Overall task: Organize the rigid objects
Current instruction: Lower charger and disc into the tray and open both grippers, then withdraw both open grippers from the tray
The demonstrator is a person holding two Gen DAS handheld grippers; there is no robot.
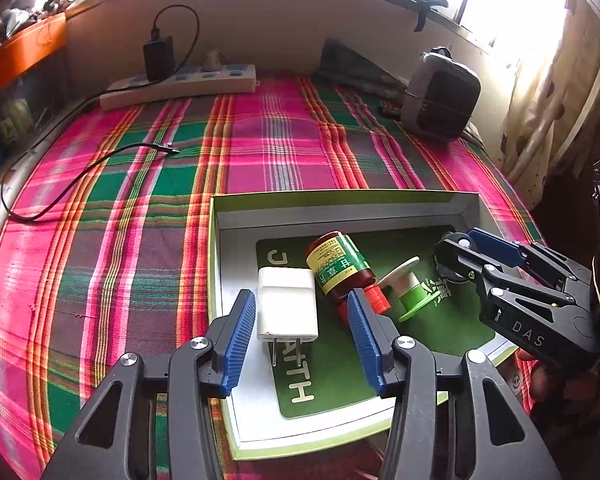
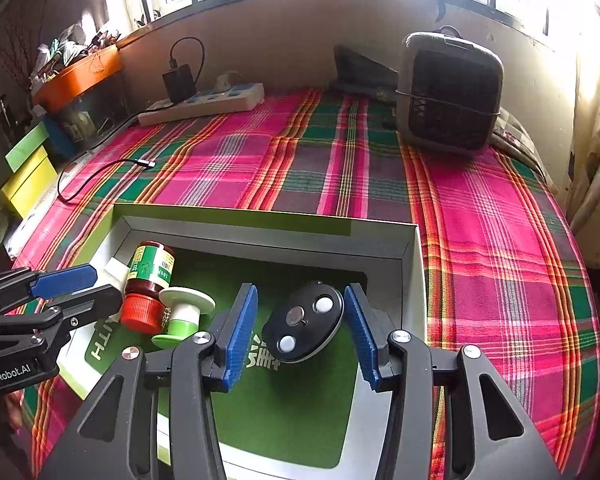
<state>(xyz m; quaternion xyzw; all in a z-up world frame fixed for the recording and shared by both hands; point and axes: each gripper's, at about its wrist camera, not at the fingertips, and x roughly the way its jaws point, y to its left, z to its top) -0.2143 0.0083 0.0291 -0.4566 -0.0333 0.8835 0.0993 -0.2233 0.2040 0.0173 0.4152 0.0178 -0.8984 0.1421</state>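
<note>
The white charger (image 1: 287, 304) lies in the box (image 1: 340, 199) between the left gripper (image 1: 300, 332)'s parted fingers, untouched; it looks light, hard and smooth, best pinched across its flat sides. The right gripper (image 2: 300, 332) stands open around the black disc (image 2: 303, 322), holding nothing.

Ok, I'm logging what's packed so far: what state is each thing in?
white charger: in box, between open left tool, untouched
red bottle: lying down, capped
green spool: on its side
black disc: in box, between open right tool
box: lidless
</note>
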